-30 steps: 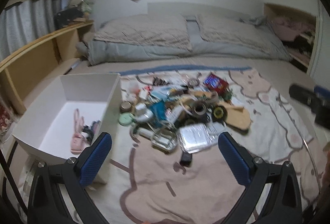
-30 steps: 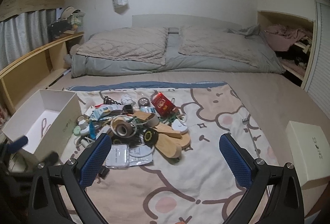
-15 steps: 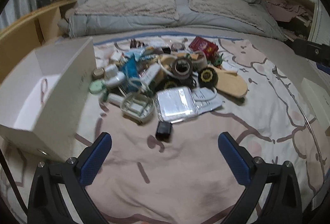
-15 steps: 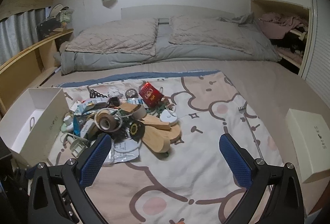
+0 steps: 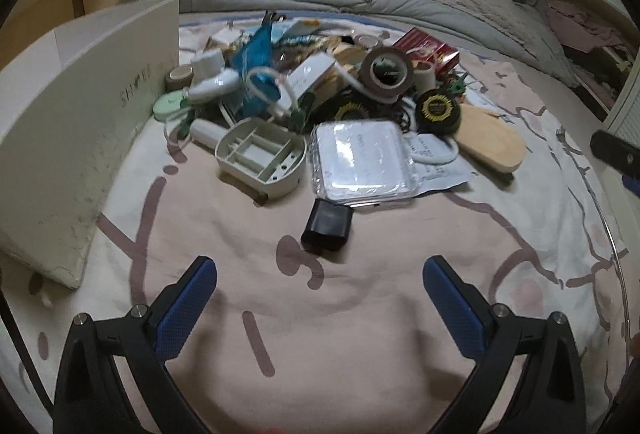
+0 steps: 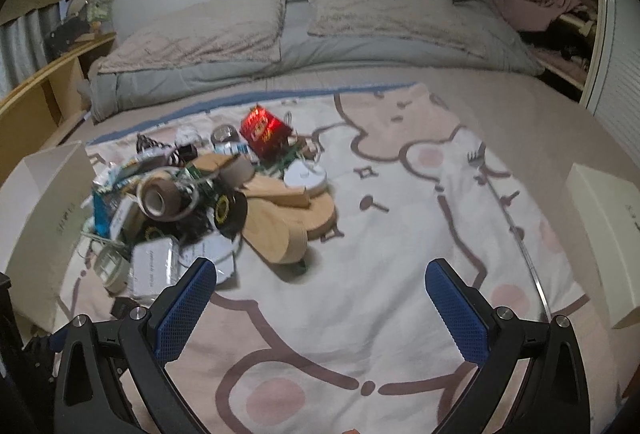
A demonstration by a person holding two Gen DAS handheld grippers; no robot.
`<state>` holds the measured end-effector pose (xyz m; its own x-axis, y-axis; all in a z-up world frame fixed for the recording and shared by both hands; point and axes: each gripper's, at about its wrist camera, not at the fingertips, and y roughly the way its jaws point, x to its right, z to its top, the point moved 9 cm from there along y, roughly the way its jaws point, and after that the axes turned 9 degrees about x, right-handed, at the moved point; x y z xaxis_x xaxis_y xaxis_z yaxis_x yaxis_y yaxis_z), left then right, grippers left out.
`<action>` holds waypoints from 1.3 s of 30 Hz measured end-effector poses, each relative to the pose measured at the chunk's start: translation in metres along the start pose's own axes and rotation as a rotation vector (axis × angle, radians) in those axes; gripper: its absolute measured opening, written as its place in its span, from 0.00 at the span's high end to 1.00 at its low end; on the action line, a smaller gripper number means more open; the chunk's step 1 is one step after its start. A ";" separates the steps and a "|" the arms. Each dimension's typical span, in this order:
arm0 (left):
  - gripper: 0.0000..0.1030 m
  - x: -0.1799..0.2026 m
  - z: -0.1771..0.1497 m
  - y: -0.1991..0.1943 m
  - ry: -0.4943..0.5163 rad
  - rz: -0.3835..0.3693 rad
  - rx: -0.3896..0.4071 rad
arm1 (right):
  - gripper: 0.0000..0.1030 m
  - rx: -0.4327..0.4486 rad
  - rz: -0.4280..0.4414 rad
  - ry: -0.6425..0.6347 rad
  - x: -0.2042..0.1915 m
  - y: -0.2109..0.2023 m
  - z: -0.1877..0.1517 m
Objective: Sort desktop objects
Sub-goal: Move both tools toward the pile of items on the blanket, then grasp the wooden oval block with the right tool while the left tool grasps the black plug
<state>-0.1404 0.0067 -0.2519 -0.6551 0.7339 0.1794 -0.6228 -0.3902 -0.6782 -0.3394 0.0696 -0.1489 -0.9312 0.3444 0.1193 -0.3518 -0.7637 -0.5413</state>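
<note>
Both views are dim and flat, lit by soft indoor light from above, with a cool grey-pink cast and visible grain. Fisheye distortion bows straight edges outward, and a black vignette closes the corners, heaviest at 9 and 3 o'clock. In the left wrist view glare sits on the clear plastic case (image 5: 362, 160) near centre; a soft shadow falls beneath the black box (image 5: 327, 225). The right wrist view is smeared by motion blur, worst across the clutter pile (image 6: 192, 202) at 9 o'clock.

Left wrist view low, close on clutter pile (image 5: 320, 106) – faces headboard. Right wrist view higher, further right – both share pile (image 6: 208, 194) and blanket (image 6: 400, 234).
</note>
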 end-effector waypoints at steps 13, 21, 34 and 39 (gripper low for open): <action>0.00 -0.017 0.003 0.034 -0.049 0.085 -0.002 | 0.00 -0.028 0.035 -0.081 -0.016 0.047 -0.033; 0.00 -0.022 -0.004 0.036 -0.074 0.091 -0.006 | 0.00 -0.018 0.013 -0.293 -0.029 0.075 -0.033; 0.00 -0.030 -0.008 0.026 -0.183 0.085 0.045 | 0.29 0.068 0.014 -0.609 -0.047 0.091 -0.014; 0.12 -0.038 -0.006 0.016 -0.230 0.078 0.085 | 0.48 0.054 0.038 -0.655 -0.064 0.096 -0.020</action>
<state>-0.1232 -0.0242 -0.2738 -0.7770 0.5573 0.2929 -0.5937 -0.4937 -0.6355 -0.3118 -0.0149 -0.2255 -0.8026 -0.0741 0.5919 -0.3058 -0.8009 -0.5149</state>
